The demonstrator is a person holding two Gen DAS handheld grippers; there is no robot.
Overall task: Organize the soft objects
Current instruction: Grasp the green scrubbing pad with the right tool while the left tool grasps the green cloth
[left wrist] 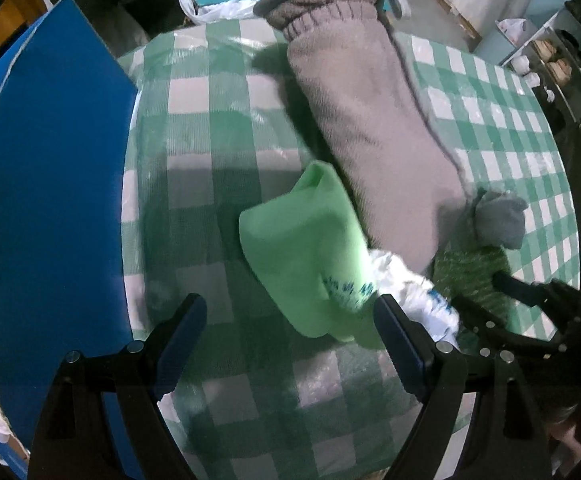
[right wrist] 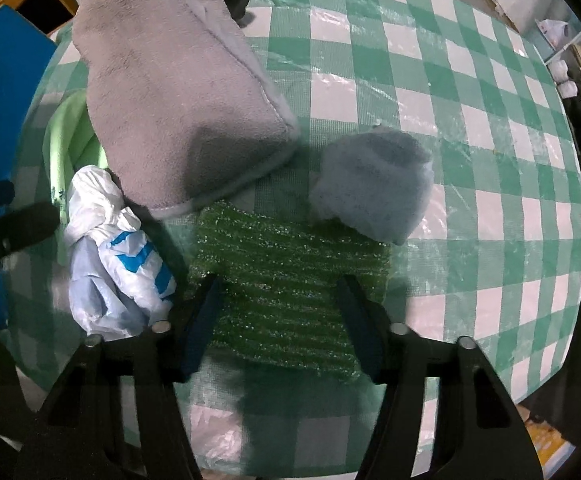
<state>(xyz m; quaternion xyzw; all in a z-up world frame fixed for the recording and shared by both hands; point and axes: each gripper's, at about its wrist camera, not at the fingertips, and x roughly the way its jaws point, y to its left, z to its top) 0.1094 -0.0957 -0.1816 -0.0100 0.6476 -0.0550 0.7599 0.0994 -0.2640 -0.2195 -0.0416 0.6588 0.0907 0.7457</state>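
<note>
Count on the checked worktop (right wrist: 470, 128):
- one grey fleece mitt (right wrist: 170, 92)
- one light green sock (left wrist: 294, 252)
- one pale grey balled sock (right wrist: 374, 184)
- one green glittery scrub cloth (right wrist: 286, 280)
- one crumpled white-and-blue plastic bag (right wrist: 118, 252)

Beside the worktop: one blue board (left wrist: 50, 184).

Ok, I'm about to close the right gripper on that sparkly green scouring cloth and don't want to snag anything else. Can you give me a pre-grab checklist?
1. Right gripper open: ok.
2. Sparkly green scouring cloth between its fingers: ok.
3. Cloth free of neighbours: not ok; the pale blue fuzzy bundle and the grey plush mitt overlap its far edge.
4. Crumpled white-and-blue plastic bag outside the fingers: ok.
5. Left gripper open, near the light green folded cloth: ok.
6. Fingertips touching the cloth: cannot tell.
</note>
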